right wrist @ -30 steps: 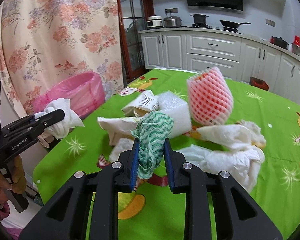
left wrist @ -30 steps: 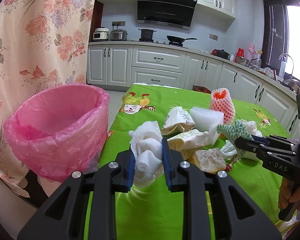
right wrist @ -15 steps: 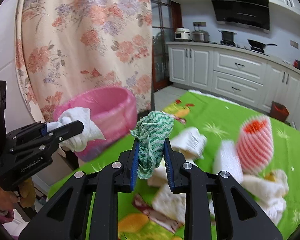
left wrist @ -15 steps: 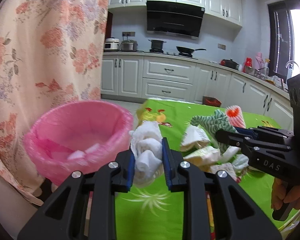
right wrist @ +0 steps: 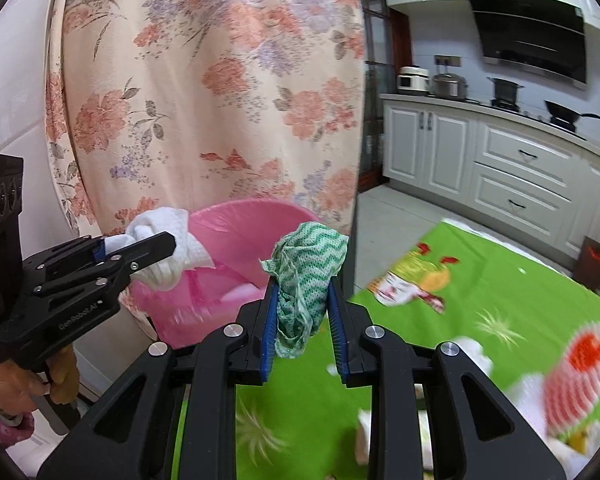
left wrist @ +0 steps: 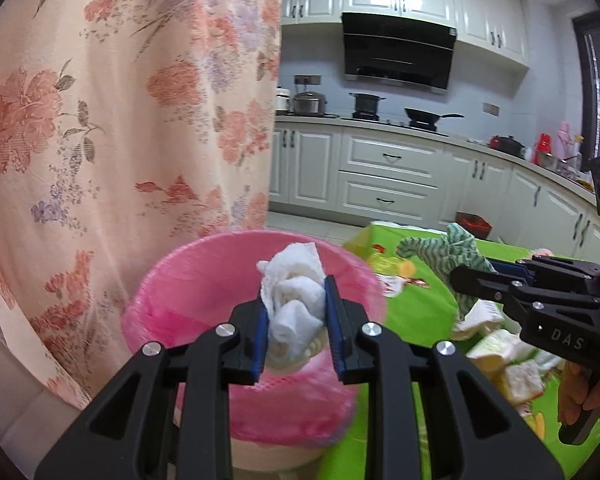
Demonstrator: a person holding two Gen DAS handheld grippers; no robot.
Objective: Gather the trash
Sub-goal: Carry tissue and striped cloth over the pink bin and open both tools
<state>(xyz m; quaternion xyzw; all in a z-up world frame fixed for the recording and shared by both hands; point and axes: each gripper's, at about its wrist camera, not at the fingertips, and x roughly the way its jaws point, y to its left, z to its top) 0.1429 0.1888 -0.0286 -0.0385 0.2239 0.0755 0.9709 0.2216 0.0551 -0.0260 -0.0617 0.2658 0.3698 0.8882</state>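
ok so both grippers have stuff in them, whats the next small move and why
Probably open the left gripper to drop the white crumpled tissue. From the left wrist view it hangs right in front of the pink-lined trash bin, seemingly over its mouth. The right gripper, clamped on the green-and-white cloth, looks short of the bin, so it should follow after.

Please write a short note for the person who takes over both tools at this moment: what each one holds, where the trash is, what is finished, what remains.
Left tool: shut on the white tissue wad, in front of the pink-lined bin.
Right tool: shut on the green-white cloth, near the table's bin-side edge.
Done: both pieces lifted off the green table.
Left: drop both into the bin, then collect the red foam net and the other scraps on the table.
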